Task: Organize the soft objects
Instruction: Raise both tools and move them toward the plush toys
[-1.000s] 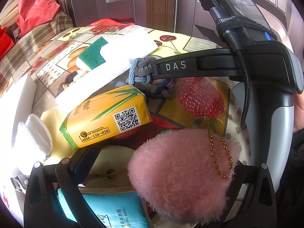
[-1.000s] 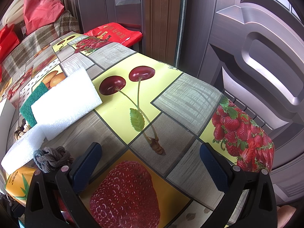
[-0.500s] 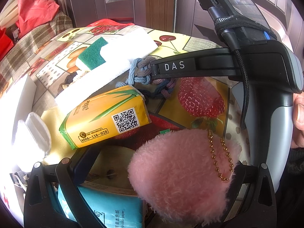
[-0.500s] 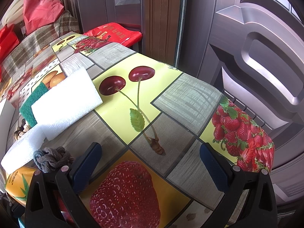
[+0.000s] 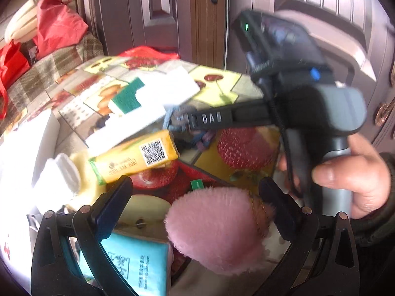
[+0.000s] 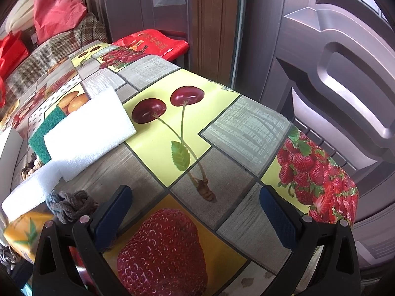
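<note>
In the left wrist view my left gripper [image 5: 195,197] is open, its jaws wide apart above a fluffy pink pouch [image 5: 217,227] that lies between them without touching either finger. A yellow tissue pack [image 5: 138,155], a teal tissue pack [image 5: 133,264], white foam sheets [image 5: 158,93], a green sponge [image 5: 127,96] and a grey-blue knotted rope [image 5: 181,120] lie around it. My right gripper [image 6: 196,212] is open and empty above the fruit-print tablecloth [image 6: 222,133]; its body [image 5: 308,103] crosses the left wrist view over the rope.
A white foam sheet [image 6: 86,128] and the knotted rope [image 6: 69,204] lie left in the right wrist view. The table's far and right edges drop toward a dark door [image 6: 333,61]. Red bags [image 5: 56,22] sit on a plaid seat beyond the table.
The left gripper has pulled back and up, so the pink pouch sits lower and smaller between the jaws. The view is motion-blurred. The right gripper has hardly moved.
</note>
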{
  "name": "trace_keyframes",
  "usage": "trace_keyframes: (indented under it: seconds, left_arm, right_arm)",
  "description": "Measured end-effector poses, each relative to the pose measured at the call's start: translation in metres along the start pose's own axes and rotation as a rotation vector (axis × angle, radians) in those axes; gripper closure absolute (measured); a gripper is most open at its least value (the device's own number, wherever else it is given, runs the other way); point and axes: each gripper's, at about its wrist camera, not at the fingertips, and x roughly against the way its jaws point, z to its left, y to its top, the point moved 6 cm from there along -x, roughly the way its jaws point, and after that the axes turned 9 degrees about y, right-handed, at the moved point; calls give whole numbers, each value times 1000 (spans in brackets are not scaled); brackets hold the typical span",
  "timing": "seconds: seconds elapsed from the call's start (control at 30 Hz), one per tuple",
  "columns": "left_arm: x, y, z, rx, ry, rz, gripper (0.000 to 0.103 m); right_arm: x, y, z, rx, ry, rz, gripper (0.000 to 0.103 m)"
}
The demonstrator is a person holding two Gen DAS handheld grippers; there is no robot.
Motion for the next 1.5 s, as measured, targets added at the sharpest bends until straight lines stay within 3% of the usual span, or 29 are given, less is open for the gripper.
trace_keyframes:
  seconds: [0.07,0.13,0.23,0.37,0.43,0.47,0.53,0.57,0.7,1.27,1.37,1.5]
  left_arm:
    - [36,8,14,43,26,-97,0]
    - [75,9,38,101,71,-200,0]
    - [123,0,77,178,154,-263,0]
    - [142,-28,118,214,300,-206,0]
    - [143,-48,128,225,373,-157,0]
    - [140,-58,132,245,389,-128,0]
    - [127,-74,139,314,366,-82,0]
    - [120,-80,140,342,346,-63,0]
    - [109,-95,133,363,330,-22,0]
    - [98,-105,101,328,210,15,0]
    - [97,-107,93,307,180,29,0]
    - [94,-110,86,291,157,50,0]
  right_arm:
    - [2,0,3,78,77,24,0]
    - [13,-1,-2,55,194,1,0]
    - [50,5,-16,17,354,-174,0]
    - [102,11,-14,174,493,-446,0]
    - [98,13,1,306,472,-403,0]
    - [88,11,11,381,397,-344,0]
    - [67,6,24,483,237,-271,0]
    - [60,4,30,501,209,-269,0]
    - [69,-4,25,439,274,-241,0]
    - [74,-12,25,439,285,-235,0]
    - [82,-13,27,434,358,-254,0]
    - [99,-20,36,448,621,-231,4]
